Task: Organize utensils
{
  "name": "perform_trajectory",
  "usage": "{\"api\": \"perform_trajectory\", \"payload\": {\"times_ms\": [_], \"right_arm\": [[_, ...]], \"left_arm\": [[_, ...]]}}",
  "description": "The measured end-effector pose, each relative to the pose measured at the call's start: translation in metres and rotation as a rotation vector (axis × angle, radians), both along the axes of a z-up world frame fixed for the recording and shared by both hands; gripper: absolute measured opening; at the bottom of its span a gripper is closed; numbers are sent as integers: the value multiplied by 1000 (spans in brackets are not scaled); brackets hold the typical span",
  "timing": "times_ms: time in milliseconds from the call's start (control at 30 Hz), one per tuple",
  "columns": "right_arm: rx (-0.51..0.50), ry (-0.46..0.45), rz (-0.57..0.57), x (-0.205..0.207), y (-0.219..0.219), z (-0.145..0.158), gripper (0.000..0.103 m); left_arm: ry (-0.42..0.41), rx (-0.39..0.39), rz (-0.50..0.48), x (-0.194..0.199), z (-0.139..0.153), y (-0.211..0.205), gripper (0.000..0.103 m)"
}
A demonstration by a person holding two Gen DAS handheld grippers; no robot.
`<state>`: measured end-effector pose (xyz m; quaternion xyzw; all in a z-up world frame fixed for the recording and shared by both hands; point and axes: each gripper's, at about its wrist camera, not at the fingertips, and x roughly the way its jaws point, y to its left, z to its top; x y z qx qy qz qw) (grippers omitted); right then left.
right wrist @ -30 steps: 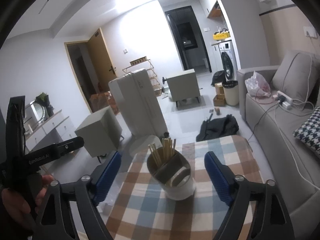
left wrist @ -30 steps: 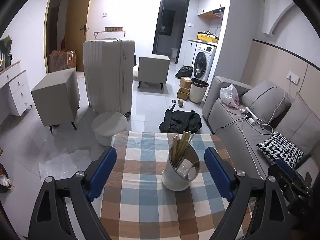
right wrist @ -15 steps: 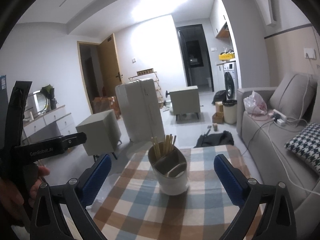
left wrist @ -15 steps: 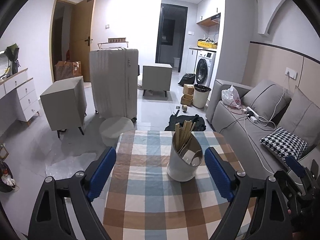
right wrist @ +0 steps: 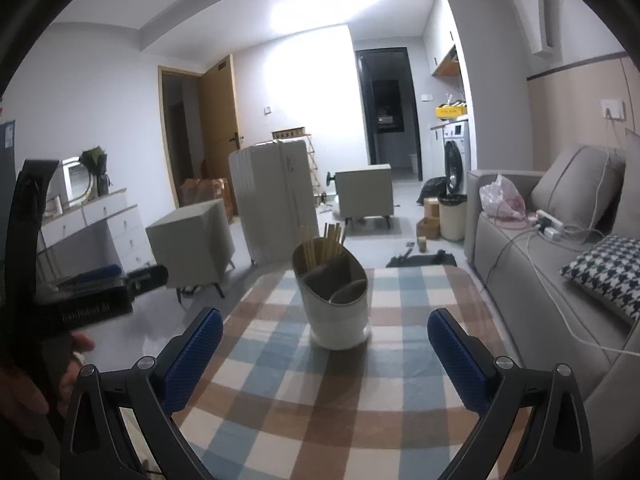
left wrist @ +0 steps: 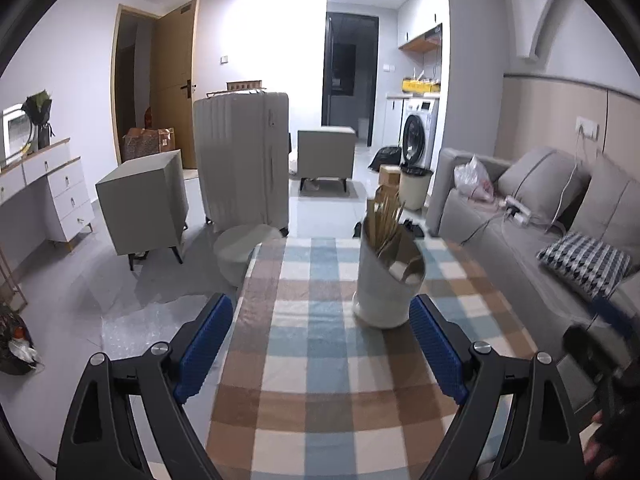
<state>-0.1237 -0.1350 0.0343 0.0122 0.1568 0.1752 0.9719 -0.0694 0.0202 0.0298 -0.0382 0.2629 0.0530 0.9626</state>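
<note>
A: What does the utensil holder (left wrist: 385,280) look like?

B: A white oval tub standing upright on the checked tablecloth (left wrist: 320,360), toward the far edge of the table, roughly midway between its left and right edges. A divider splits it into compartments. Pale wooden chopsticks (left wrist: 385,216) stand bunched in the far compartment, leaning a little. In the near one sit what look like wooden spoon ends; I cannot tell exactly what they are.

A: And the grippers?

B: The left gripper (left wrist: 322,344) hangs over the near half of the table with its blue pads spread wide and nothing between them. The right gripper (right wrist: 325,356) is likewise spread wide and empty, with the holder (right wrist: 334,300) beyond its fingertips.

A: Does one view show more than the other?

B: The right wrist view looks into the holder from higher up, so the divider and both compartments read clearly, chopsticks (right wrist: 324,244) at the back. It also catches the left gripper's black body (right wrist: 80,300) off the table's left edge. The left wrist view shows the holder more side-on.

A: Room to move?

B: The cloth around the holder is bare on all sides. A grey sofa (right wrist: 540,272) runs just beside the table's right edge; open floor lies past the left edge.
</note>
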Motion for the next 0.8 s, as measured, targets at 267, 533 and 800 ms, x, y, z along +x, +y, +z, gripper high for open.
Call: {"api": "perform_trajectory", "payload": {"times_ms": [267, 533, 800], "right_arm": [[-3, -21, -31, -10, -3, -1, 103], [4, -6, -46, -12, -8, -4, 103], [4, -4, -43, -15, -10, -3, 103]], "left_arm": [[-18, -8, 0, -12, 6, 0, 87], [-8, -11, 0, -14, 1, -1, 87], [-10, -5, 2, -16, 1, -3, 87]]}}
